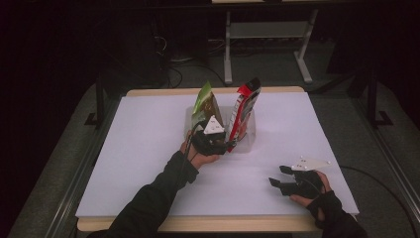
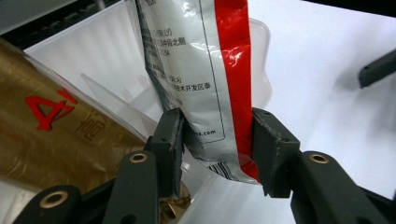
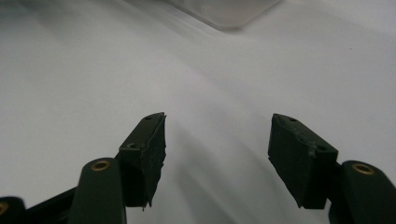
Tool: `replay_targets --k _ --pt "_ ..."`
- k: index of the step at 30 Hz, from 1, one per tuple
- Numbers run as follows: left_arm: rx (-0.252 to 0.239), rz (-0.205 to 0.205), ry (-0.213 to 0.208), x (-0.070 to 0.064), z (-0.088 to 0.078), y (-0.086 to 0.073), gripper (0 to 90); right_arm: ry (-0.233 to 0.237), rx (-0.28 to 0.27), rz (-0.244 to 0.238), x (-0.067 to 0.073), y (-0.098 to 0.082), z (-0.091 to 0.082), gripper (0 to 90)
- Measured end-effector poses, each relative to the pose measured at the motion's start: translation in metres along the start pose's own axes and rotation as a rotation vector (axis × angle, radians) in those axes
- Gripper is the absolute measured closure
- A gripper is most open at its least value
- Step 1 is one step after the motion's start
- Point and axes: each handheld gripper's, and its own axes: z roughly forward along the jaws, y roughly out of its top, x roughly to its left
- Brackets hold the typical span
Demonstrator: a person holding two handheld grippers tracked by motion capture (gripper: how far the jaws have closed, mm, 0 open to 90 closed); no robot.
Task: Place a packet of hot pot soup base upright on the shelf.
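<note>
A red and silver snack pouch (image 1: pixel 246 108) (image 2: pixel 205 70) stands upright in a clear plastic bin (image 1: pixel 251 135) (image 2: pixel 107 56) at the table's middle. A green and gold pouch (image 1: pixel 206 102) (image 2: pixel 56 135) leans beside it on the left. My left gripper (image 1: pixel 220 143) (image 2: pixel 215 128) sits at the bin's near side, its two pads pressed on the lower edges of the red and silver pouch. My right gripper (image 1: pixel 277 177) (image 3: pixel 217 135) rests low over the white sheet at the near right, open, with nothing between its jaws.
A white sheet (image 1: pixel 148 148) covers the wooden table (image 1: pixel 208 225). A corner of the clear bin (image 3: pixel 224 11) lies ahead of the right gripper. Dark floor, cables and a metal frame (image 1: pixel 267 34) lie beyond the far edge.
</note>
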Motion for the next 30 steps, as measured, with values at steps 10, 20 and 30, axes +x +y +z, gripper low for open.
replay_targets --k 10,20,30 --pt "0.014 0.030 0.082 -0.001 0.014 0.001 57.3 -0.003 0.007 -0.002 0.000 0.000 0.001 36.2" --pt "-0.015 0.074 0.110 -0.005 0.014 -0.007 58.3 -0.004 -0.001 -0.006 0.001 0.000 0.001 36.0" --pt "-0.121 0.063 0.071 -0.005 0.003 -0.018 54.5 0.001 0.004 -0.008 0.002 0.000 0.001 35.2"
